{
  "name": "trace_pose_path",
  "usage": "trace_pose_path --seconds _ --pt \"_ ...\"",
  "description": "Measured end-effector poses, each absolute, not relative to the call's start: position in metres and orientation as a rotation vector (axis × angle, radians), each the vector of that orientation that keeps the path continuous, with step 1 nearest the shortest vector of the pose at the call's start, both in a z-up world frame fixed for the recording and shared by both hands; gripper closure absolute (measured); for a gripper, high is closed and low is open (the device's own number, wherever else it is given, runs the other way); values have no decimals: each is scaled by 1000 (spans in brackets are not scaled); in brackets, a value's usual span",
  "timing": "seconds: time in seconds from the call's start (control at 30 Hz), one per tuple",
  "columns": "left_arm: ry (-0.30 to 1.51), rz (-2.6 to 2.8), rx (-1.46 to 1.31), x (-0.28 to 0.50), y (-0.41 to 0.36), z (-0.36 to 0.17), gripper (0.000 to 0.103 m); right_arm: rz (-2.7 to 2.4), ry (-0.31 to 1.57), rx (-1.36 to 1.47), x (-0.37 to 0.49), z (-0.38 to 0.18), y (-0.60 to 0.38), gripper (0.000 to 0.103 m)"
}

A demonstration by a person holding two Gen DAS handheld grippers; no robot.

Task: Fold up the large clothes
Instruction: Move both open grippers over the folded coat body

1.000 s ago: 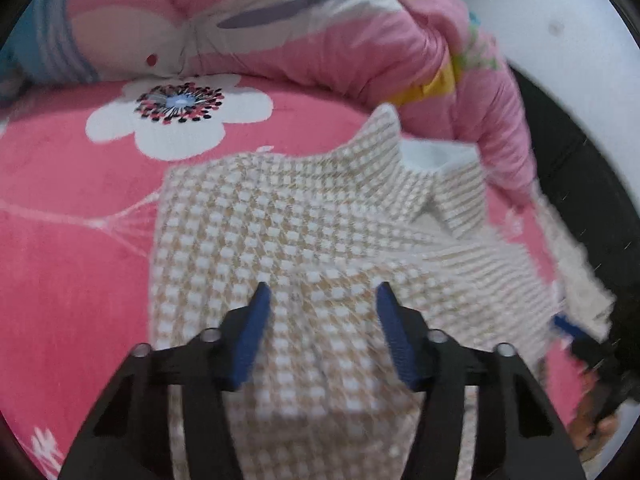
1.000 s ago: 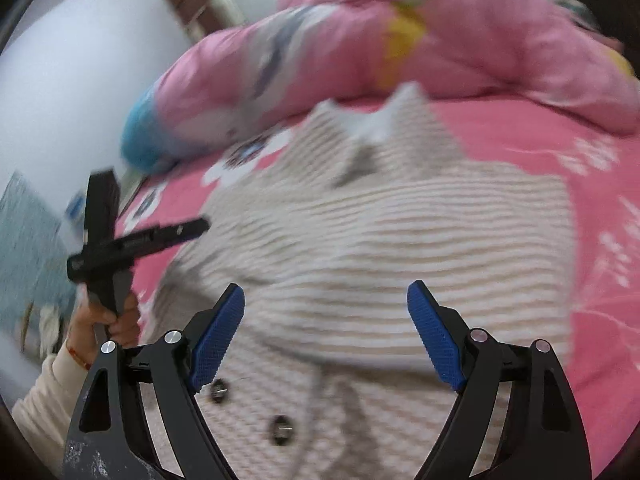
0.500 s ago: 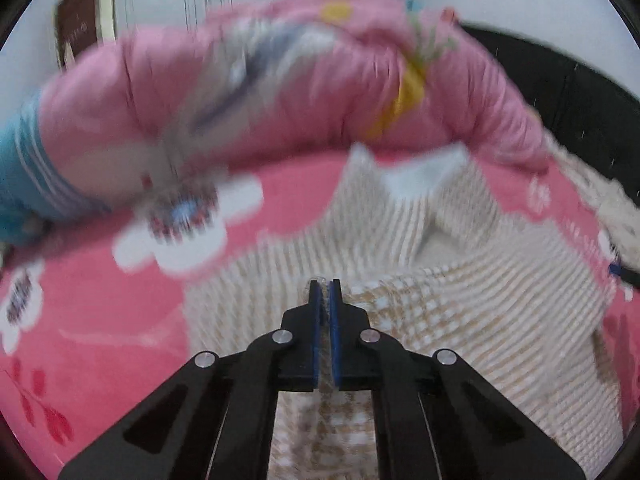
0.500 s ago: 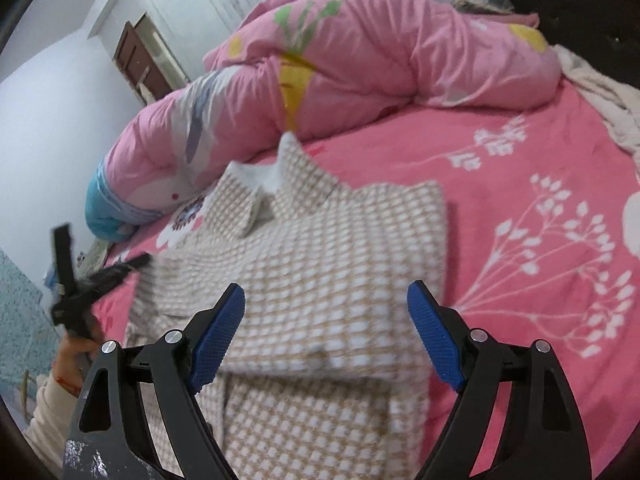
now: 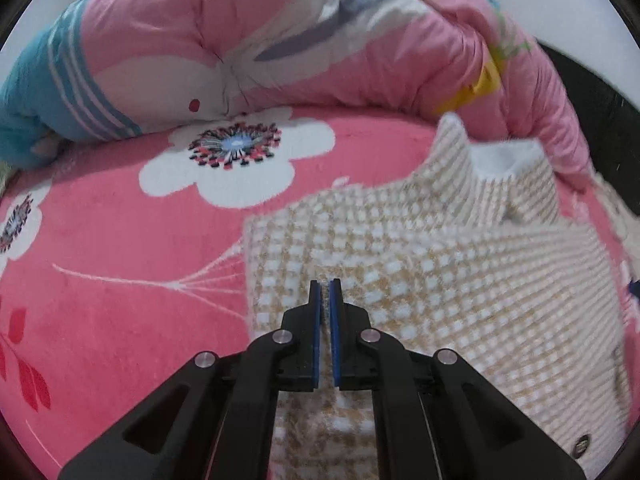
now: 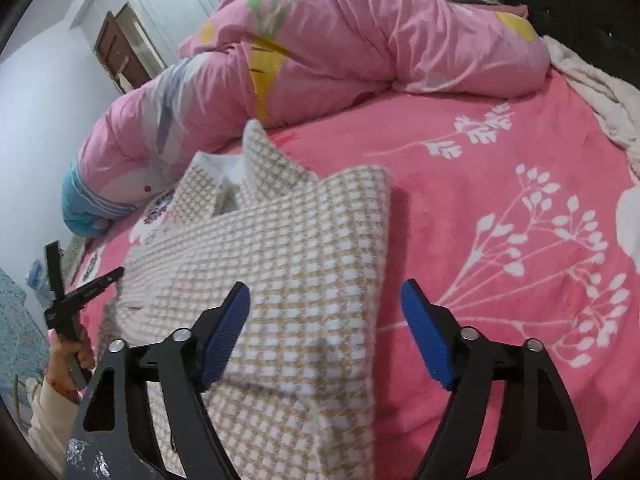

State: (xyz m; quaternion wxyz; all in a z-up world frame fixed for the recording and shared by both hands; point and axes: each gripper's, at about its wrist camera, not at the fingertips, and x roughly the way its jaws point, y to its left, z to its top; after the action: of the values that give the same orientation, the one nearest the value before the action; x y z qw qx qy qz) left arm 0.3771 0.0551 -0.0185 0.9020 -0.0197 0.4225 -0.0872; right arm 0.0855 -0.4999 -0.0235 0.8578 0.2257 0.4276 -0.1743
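Note:
A tan-and-white checked jacket [image 5: 420,280] with a white-lined collar lies partly folded on the pink bedspread. My left gripper [image 5: 325,284] is shut near the jacket's left side, with a thin ridge of its fabric pinched between the blue pads. In the right wrist view that left gripper [image 6: 116,276] shows at the jacket's [image 6: 288,248] left edge, held by a hand. My right gripper [image 6: 324,320] hovers over the jacket's folded right edge. Its jaws are closing, the fabric lies below and between them, and the pads [image 6: 224,336] do not press on it.
A rolled pink quilt [image 6: 360,48] lies along the back of the bed, just behind the collar. The flowered pink bedspread [image 6: 520,200] stretches to the right. A cream blanket [image 6: 592,92] lies at the far right edge. A white wall and a door stand behind on the left.
My left gripper went from open over the jacket to shut on its fabric. My right gripper shifted toward the jacket's right edge and its jaws narrowed slightly.

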Motion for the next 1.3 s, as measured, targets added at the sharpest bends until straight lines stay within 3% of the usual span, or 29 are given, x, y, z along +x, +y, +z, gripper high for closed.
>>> trace_pose_path --seconds 0.23,0.47,0.6,0.67,0.77,0.83,1.1,1.2,1.3 --pt "899 -90 119 386 42 -28 94 -379 943 380 102 -41 -489 33" --pt "767 -84 -83 360 89 11 71 -399 877 295 101 -16 -482 37" --pt "763 -259 -101 356 53 24 44 -327 902 214 136 -15 -458 39" --pt "819 -306 -49 360 23 13 37 -302 960 179 160 -35 -450 44" --pt "962 -219 86 376 -8 -29 37 -373 1100 75 184 -85 -459 43" --pt "964 -222 66 376 -4 -51 35 -330 1110 186 183 -100 -476 42" --pt "848 -293 45 327 2 -9 36 -287 1031 233 146 -51 -443 42" --pt "866 -280 128 318 -17 -19 27 -328 1124 130 149 -82 -425 40" --pt "916 -257 183 317 -27 -48 27 -365 1134 102 151 -95 -421 38"
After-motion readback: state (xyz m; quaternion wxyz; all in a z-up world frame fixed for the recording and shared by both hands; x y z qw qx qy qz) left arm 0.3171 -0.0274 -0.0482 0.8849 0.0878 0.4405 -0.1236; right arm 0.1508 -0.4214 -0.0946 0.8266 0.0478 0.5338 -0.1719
